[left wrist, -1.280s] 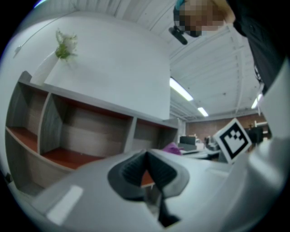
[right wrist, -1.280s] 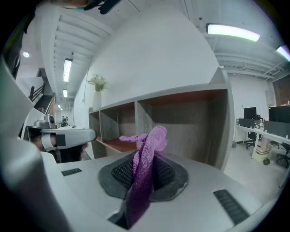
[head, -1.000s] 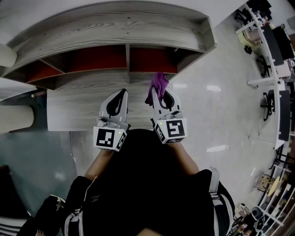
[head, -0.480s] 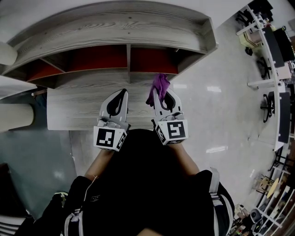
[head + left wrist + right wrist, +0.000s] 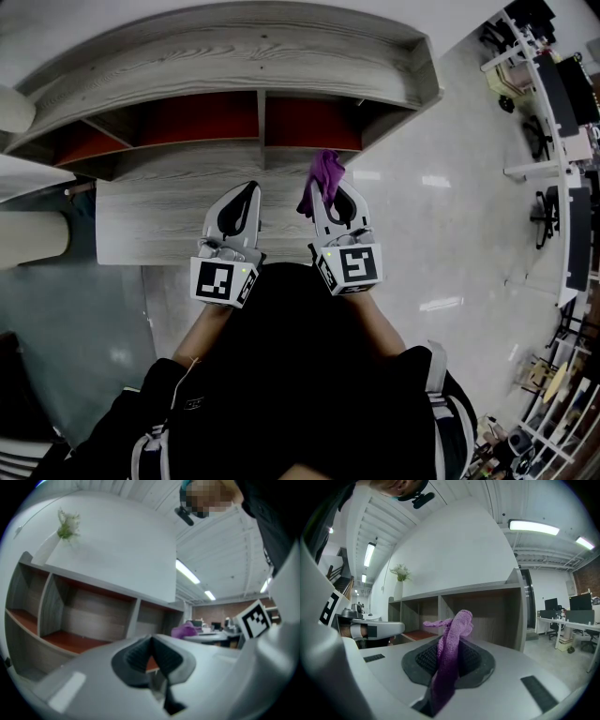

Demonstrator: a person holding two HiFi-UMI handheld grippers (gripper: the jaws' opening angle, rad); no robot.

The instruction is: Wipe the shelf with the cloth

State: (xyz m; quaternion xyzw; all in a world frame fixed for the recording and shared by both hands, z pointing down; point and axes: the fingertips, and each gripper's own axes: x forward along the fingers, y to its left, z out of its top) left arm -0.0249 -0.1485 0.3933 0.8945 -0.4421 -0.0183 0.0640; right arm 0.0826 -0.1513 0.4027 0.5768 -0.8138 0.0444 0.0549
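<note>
right hand-held gripper (image 5: pixel 333 193) pinching cloth (image 5: pixel 325 171) | left hand-held gripper (image 5: pixel 246 191) pressed together, empty | shelf (image 5: pixel 234 56) ahead, plant (image 5: pixel 400 573) on top | desks (image 5: pixel 553 618) right

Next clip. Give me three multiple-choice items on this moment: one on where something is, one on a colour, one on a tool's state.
1. Where is the purple cloth?
A. Lying flat on the shelf
B. Between the right tool's jaws
C. On the floor

2. What colour lines the compartments of the grey wood-grain shelf unit?
A. Blue
B. Yellow
C. Red

3. How do the left tool's jaws stand?
A. Shut, nothing between
B. Wide apart
C. Shut on a cloth

Key:
1 B, the right gripper view shows the cloth pinched between that tool's pads.
2 C, the head view shows red panels inside.
3 A, the left gripper view shows its pads together and bare.
</note>
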